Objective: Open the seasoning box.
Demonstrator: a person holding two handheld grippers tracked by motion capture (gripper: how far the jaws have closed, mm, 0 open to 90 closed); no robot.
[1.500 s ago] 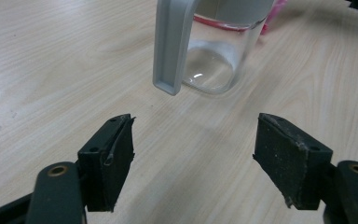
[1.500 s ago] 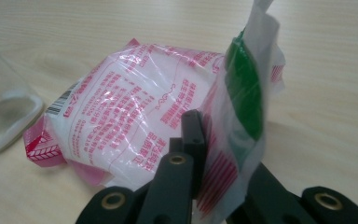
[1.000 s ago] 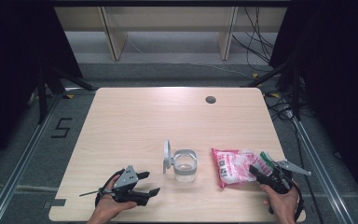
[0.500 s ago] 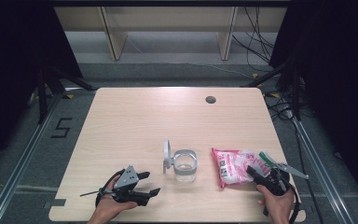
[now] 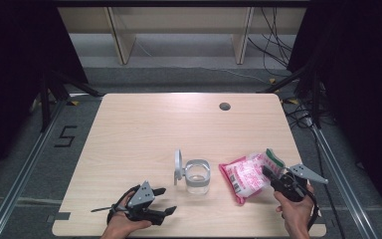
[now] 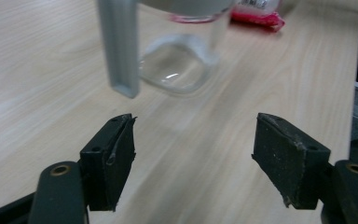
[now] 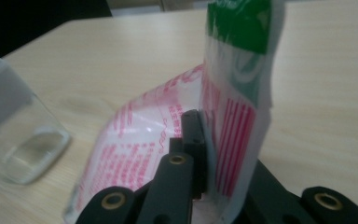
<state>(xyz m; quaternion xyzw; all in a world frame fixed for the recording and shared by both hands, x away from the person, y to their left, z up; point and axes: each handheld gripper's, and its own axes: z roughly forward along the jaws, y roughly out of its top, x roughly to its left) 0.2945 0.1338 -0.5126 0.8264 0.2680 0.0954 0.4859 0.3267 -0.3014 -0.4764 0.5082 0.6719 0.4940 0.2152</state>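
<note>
A pink-and-white plastic bag (image 5: 246, 177) with a green top lies right of the table's middle, its right end lifted. My right gripper (image 5: 267, 173) is shut on that end; its jaws have just been closing, and in the right gripper view they (image 7: 205, 140) pinch the bag (image 7: 233, 93) just below the green strip. A clear jar (image 5: 197, 177) with a grey hinged lid (image 5: 178, 167) standing open sits to the left of the bag. My left gripper (image 5: 166, 200) rests near the front edge, open and holding nothing, pointing at the jar (image 6: 177, 70) from a short way off.
The light wooden table (image 5: 144, 129) has a round cable hole (image 5: 224, 106) at its far right. Wooden shelving and loose cables lie on the floor beyond the far edge. Metal rails run along both sides of the table.
The right gripper has shut on the bag's right end and risen a little, tipping that end up off the table. The left gripper and the jar have stayed put.
</note>
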